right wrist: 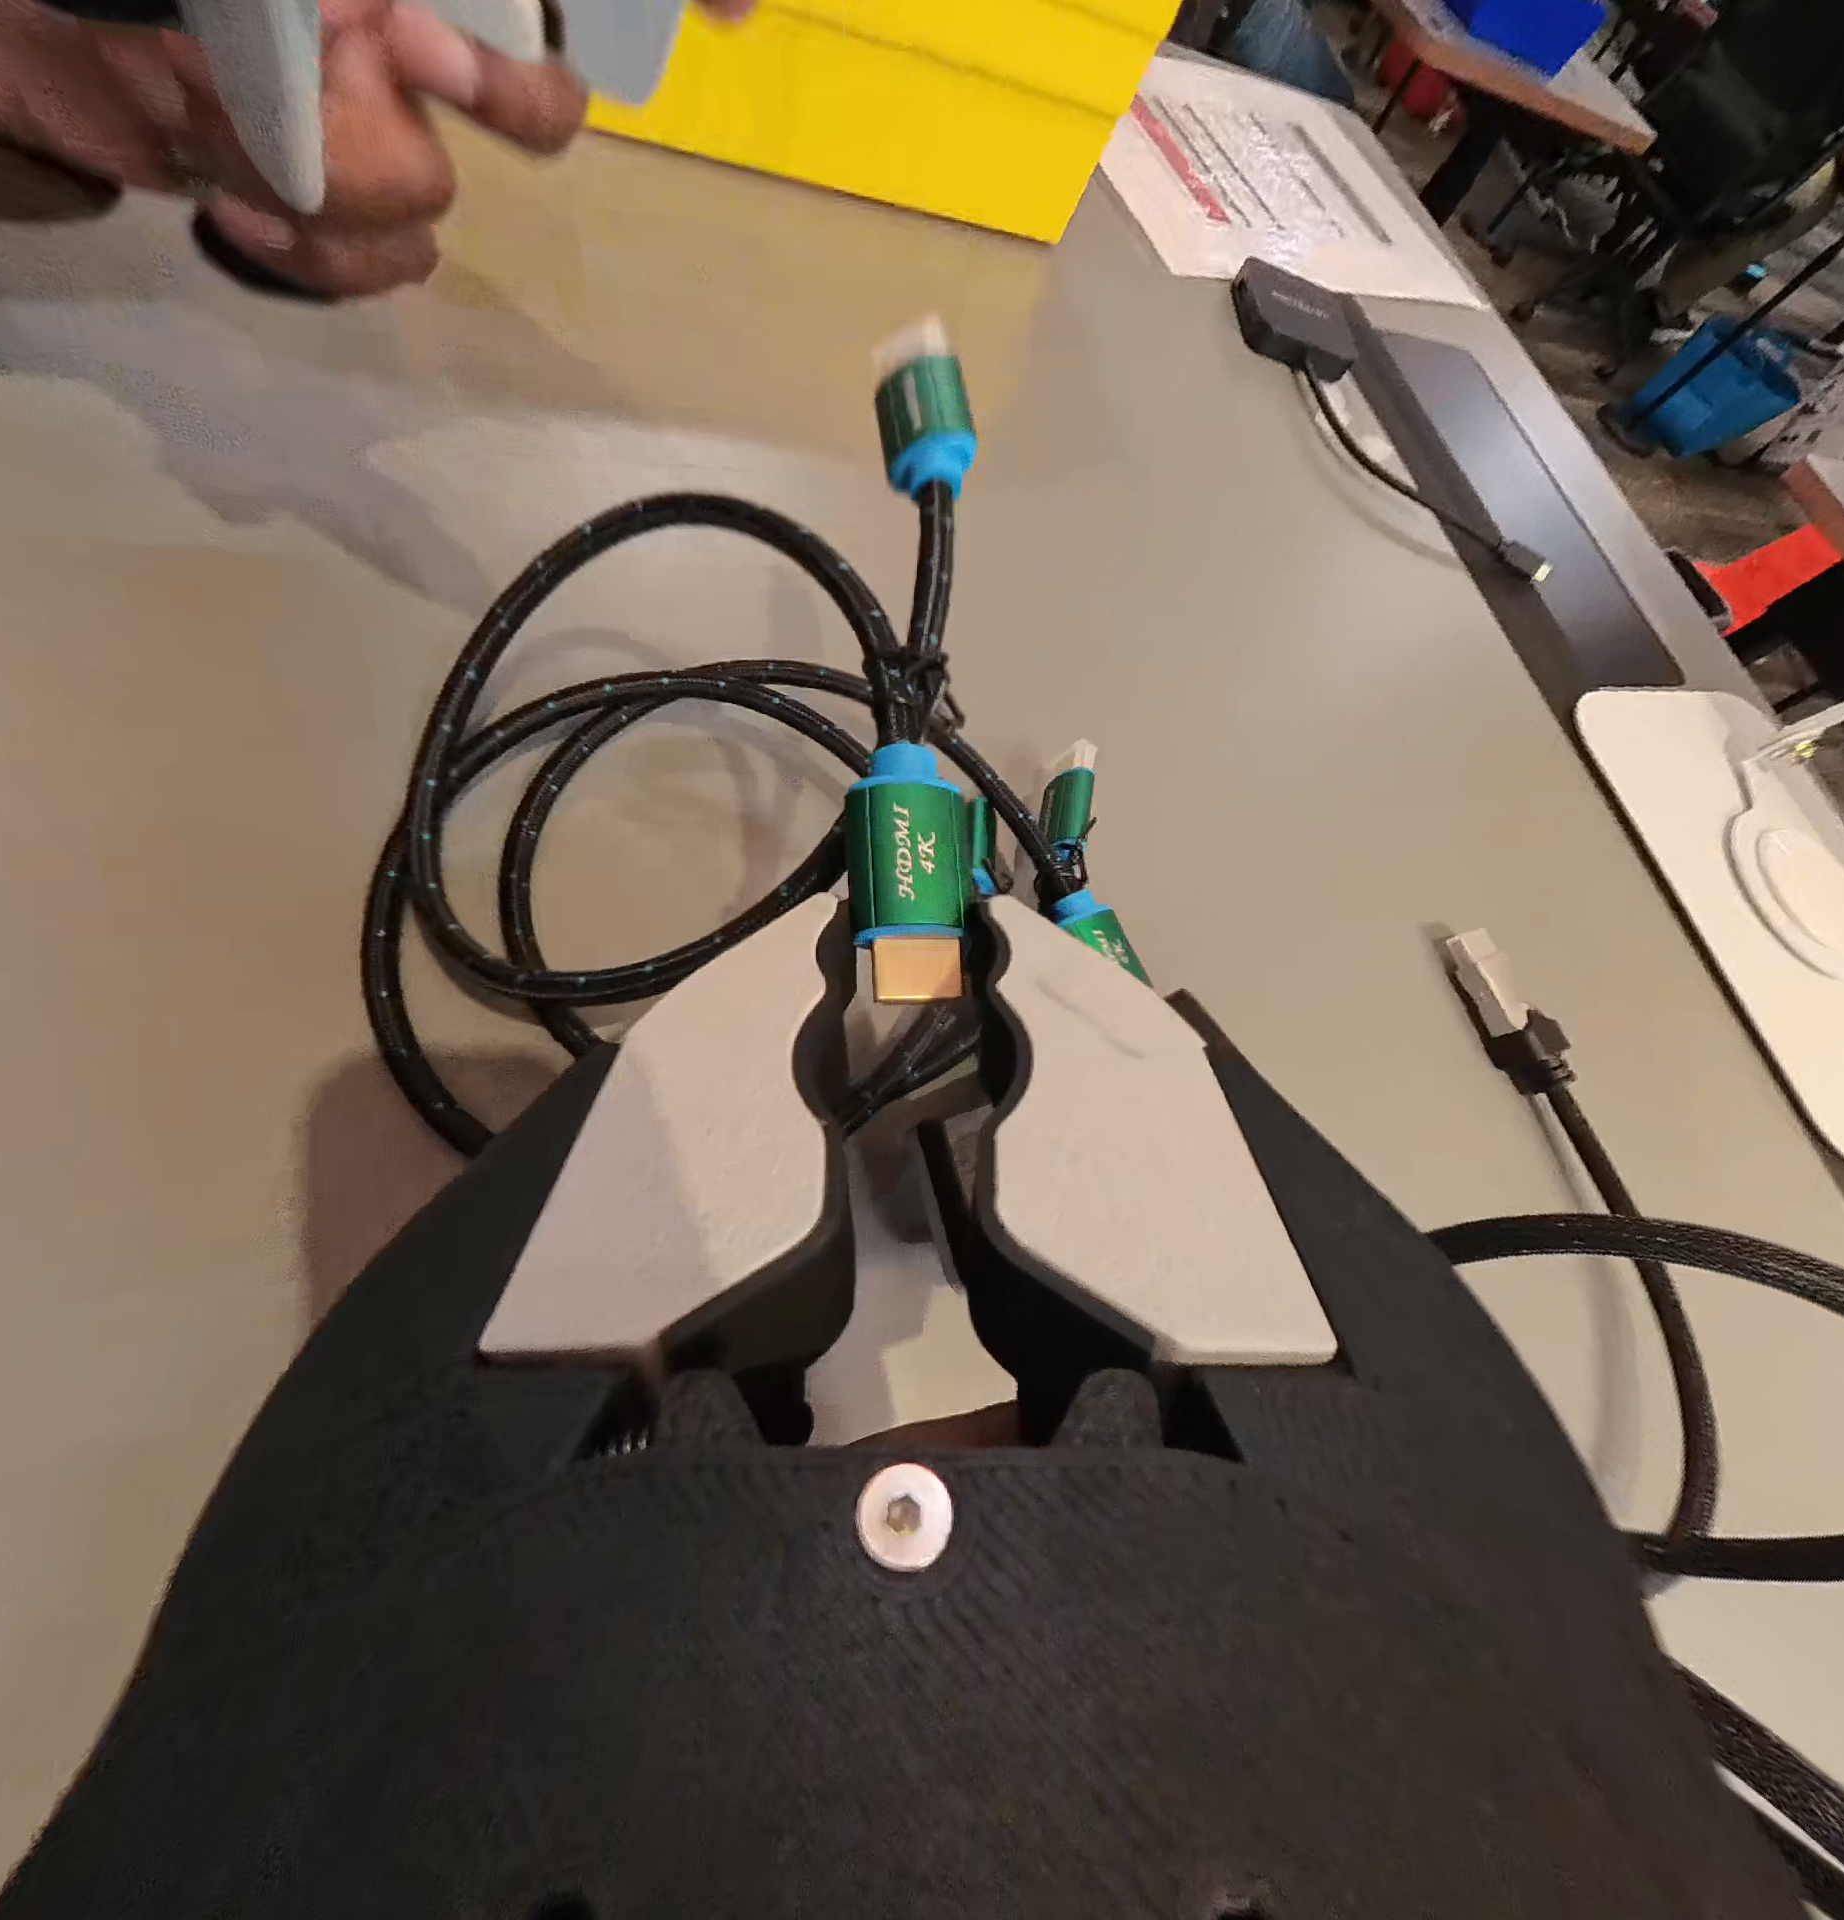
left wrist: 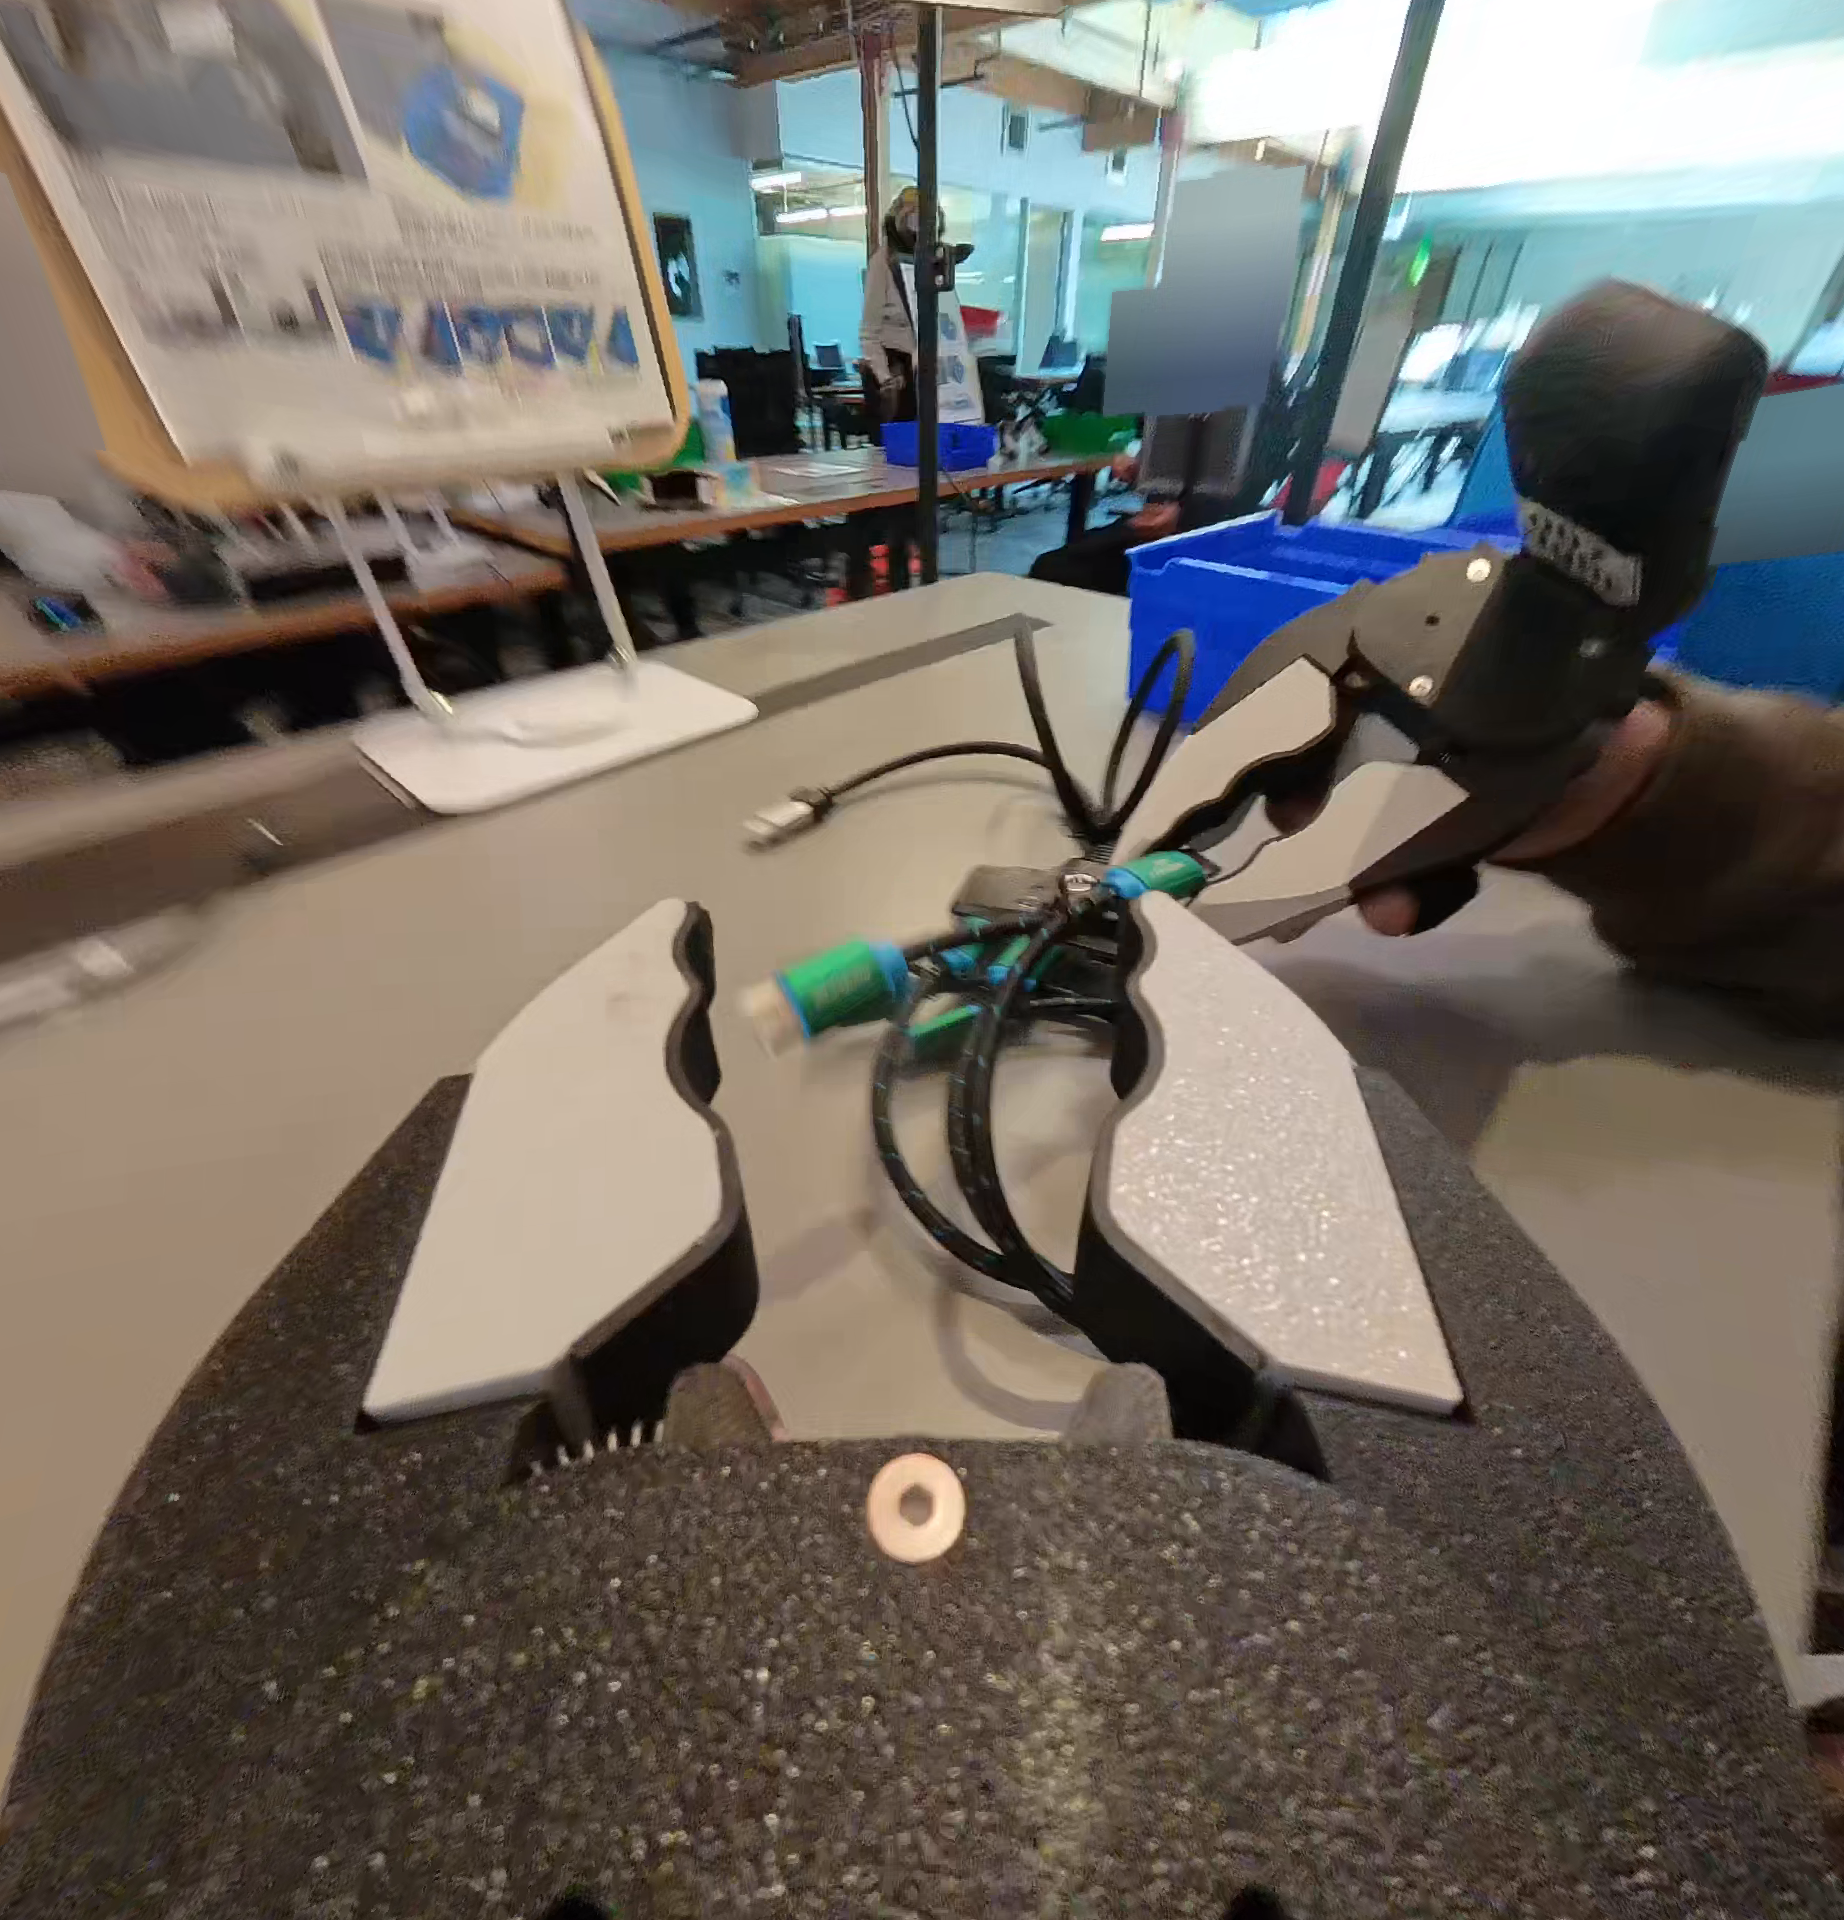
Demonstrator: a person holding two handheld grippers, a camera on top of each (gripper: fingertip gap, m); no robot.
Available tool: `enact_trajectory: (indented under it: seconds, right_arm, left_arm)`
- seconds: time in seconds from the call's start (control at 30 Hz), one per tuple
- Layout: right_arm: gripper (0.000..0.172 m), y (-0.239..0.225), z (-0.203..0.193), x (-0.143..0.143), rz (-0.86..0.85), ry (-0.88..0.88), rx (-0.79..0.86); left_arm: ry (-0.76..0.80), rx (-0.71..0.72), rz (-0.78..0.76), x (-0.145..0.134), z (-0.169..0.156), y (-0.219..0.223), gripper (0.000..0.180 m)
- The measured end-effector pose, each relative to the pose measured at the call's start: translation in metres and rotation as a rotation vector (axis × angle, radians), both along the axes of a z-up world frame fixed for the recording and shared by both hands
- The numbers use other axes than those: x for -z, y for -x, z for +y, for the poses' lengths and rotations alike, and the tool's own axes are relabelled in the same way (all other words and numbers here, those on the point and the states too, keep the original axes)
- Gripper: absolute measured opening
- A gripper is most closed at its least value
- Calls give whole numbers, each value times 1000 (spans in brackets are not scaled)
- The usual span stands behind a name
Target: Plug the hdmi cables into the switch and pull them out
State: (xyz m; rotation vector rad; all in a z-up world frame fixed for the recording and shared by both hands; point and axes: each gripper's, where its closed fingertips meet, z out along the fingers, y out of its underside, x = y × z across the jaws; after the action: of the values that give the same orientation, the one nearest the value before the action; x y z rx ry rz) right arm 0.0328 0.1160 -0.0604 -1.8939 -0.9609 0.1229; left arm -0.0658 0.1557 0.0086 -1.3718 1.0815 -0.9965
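Green plug (right wrist: 907,868) with gold tip sits between the right gripper (right wrist: 913,935) fingertips, both pads pressed on its sides: gripped. Its braided black cable (right wrist: 461,727) lies coiled on the grey table (right wrist: 1261,727), bundled with further green plugs (right wrist: 923,410). Left gripper (left wrist: 913,971) hangs over the coil, jaws wide apart, nothing held; one blurred green plug (left wrist: 840,987) lies between them, untouched. Near the bundle: grey-tipped black cable (right wrist: 1500,997), white stand base (right wrist: 1728,883), yellow sheet (right wrist: 897,114).
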Motion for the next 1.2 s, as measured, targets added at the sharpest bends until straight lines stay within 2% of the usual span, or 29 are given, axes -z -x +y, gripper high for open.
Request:
enact_trajectory:
  seconds: [0.07, 0.13, 0.27, 0.37, 0.47, 0.57, 0.73, 0.8, 0.93, 1.1, 1.2]
  right_arm:
    - [20, 3, 0, 0, 9, 12, -12]
    - [20, 6, 0, 2, -1, 13, -20]
    - [20, 9, 0, 4, -11, 11, -26]
    - [20, 5, 2, 4, -8, 3, -10]
    - [20, -3, 3, 8, -8, 15, 11]
    - [20, -6, 4, 8, 31, 29, 16]
    - [19, -6, 5, 16, 5, 25, 16]
    - [19, -6, 5, 16, -19, 8, 15]
    - [20, -10, 4, 16, -90, -46, 15]
    - [37, -35, 2, 5, -276, -196, 13]
    - [45, -54, -4, 11, -390, -215, 4]
  left_arm:
    - [-158, 30, 64, -15, -8, -8, 75]
    - [-265, 131, 178, -16, -22, -25, 74]
    - [-444, 348, 491, 29, -32, -69, 68]
    - [-389, 513, 632, 66, -38, -93, 59]
    - [-295, 607, 625, 75, -45, -104, 49]
    - [-200, 654, 546, 76, -47, -106, 34]
    - [-88, 655, 496, 83, -44, -105, 26]
    - [-122, 632, 502, 85, -41, -104, 20]
    - [-188, 600, 517, 87, -41, -106, 20]
    - [-253, 508, 585, 98, -32, -107, 19]
    - [-285, 458, 636, 103, -29, -107, 18]
